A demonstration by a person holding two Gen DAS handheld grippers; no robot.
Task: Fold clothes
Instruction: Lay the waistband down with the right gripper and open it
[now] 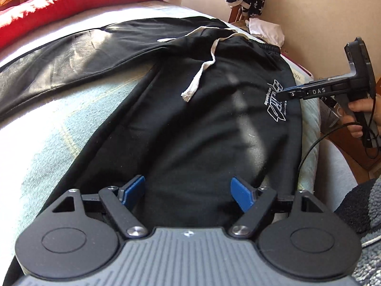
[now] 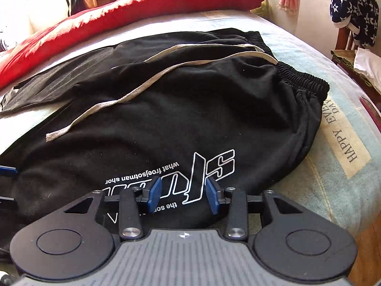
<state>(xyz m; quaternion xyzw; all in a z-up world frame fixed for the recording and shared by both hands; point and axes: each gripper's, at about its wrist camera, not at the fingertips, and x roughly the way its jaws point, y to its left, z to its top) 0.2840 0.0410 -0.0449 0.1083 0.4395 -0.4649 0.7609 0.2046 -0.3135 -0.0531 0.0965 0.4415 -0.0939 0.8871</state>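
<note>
- Black trousers (image 1: 190,124), centre frame, spread on the bed (image 1: 47,143)
- Left hand-held gripper (image 1: 188,190): released, above the fabric
- Right hand-held gripper (image 2: 183,195): released, nothing grasped, over the white logo (image 2: 190,166)

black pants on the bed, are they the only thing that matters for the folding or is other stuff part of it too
Part of the job:
black pants
their white drawstring
left gripper, jaws open
right gripper, jaws open, nothing between them

Just lying about:
red blanket
starry garment
white cloth
bed cover
</note>
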